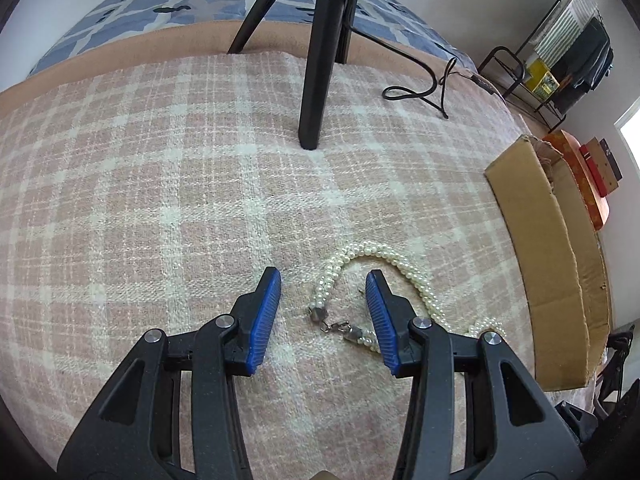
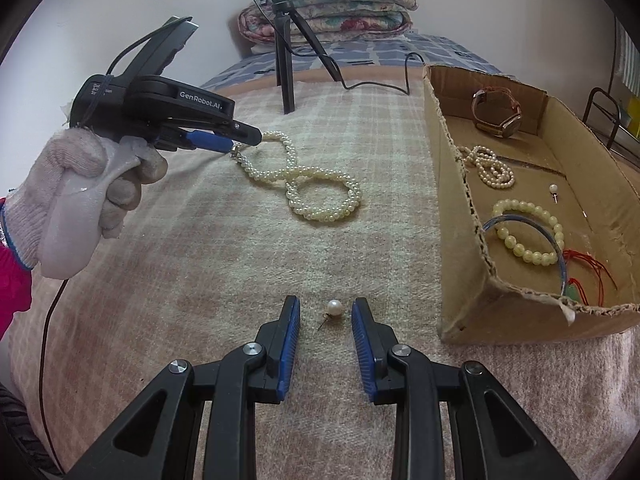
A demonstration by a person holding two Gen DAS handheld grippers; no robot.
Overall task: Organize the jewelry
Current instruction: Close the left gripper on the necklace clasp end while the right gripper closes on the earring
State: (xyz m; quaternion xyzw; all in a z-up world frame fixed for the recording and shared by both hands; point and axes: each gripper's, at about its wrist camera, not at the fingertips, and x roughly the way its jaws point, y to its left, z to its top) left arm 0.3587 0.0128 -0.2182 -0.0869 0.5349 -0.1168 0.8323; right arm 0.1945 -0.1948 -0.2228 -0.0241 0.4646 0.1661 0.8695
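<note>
A twisted pearl necklace lies on the pink plaid blanket, looped in a figure eight in the right wrist view. My left gripper is open, its fingers either side of the necklace's clasp end; it also shows in the right wrist view. My right gripper is open around a single pearl earring on the blanket. A cardboard box at the right holds a watch, a small pearl strand, a bead bracelet, a bangle, a pearl earring and red cord.
A black tripod stands on the blanket behind the necklace, with a cable trailing right. Folded quilts lie at the bed's head. A metal rack stands beyond the box.
</note>
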